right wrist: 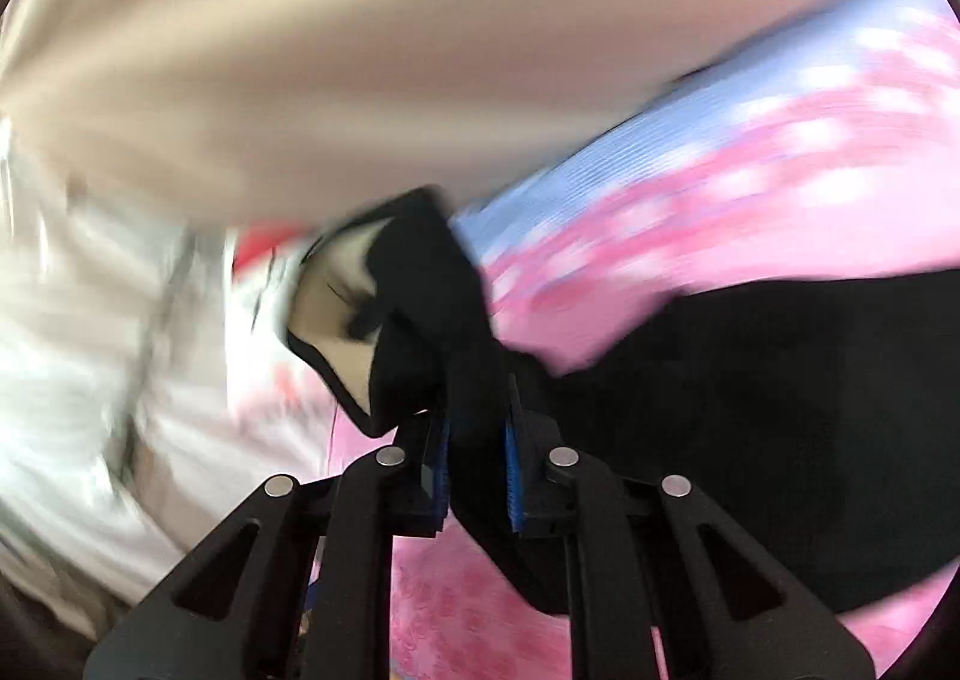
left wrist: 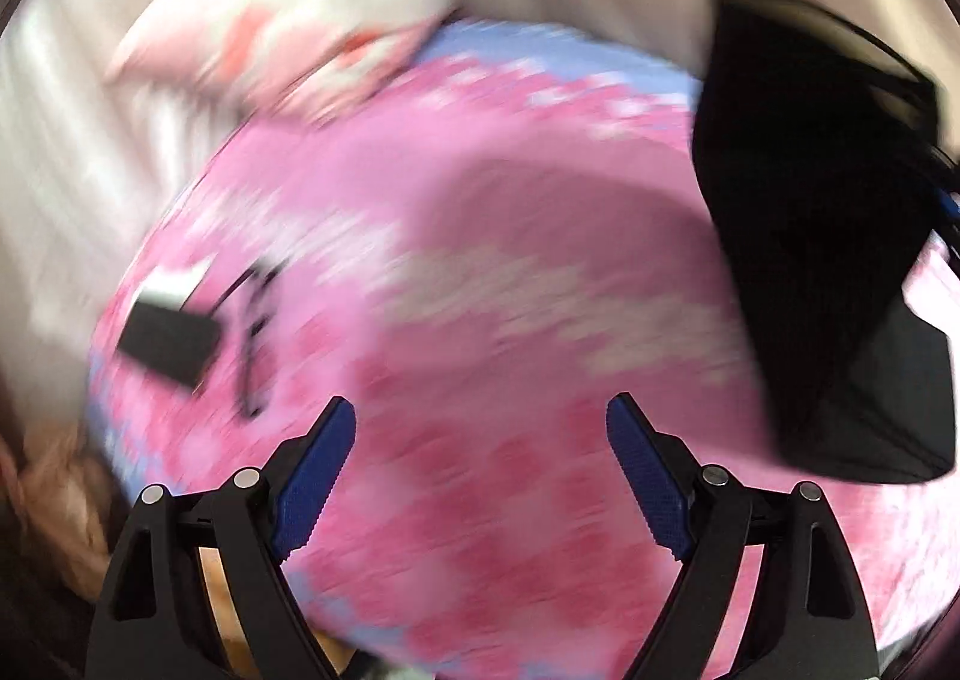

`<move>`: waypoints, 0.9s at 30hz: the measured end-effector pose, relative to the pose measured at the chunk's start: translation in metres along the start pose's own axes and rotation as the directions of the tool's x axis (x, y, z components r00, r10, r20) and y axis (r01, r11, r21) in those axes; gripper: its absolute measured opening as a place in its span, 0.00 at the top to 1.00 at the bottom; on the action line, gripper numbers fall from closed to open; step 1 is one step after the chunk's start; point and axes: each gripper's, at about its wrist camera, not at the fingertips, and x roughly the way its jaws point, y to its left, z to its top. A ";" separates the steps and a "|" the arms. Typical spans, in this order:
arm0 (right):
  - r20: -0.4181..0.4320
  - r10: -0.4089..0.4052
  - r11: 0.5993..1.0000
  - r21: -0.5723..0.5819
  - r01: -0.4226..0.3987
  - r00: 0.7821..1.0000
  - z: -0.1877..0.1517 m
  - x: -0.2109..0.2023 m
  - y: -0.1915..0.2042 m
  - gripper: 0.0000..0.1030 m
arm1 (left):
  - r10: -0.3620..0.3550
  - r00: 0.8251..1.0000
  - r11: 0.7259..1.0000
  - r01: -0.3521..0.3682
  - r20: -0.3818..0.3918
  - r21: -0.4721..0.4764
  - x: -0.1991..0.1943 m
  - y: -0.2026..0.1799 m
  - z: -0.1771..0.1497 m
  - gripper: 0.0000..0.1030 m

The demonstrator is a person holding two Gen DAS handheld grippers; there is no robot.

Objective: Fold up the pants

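Note:
The black pants [right wrist: 750, 380] hang from my right gripper [right wrist: 477, 440], which is shut on a bunch of their fabric; a pale inner lining shows at the lifted end. In the left wrist view the pants [left wrist: 810, 212] hang at the right, above the pink floral bed cover [left wrist: 480, 290]. My left gripper [left wrist: 480, 440] is open and empty, over the cover and left of the pants. Both views are motion-blurred.
A white pillow with red and black print [left wrist: 288, 20] lies at the head of the bed. A small black flat object [left wrist: 168, 341] and thin dark cord lie on the cover at the left. A beige wall [right wrist: 360, 50] is behind.

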 end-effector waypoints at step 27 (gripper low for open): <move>-0.027 -0.460 0.883 -0.120 0.454 0.887 -0.025 -0.119 -0.211 0.66 | -0.079 0.990 0.922 0.116 -0.115 0.370 0.036 -0.270 -0.025 0.19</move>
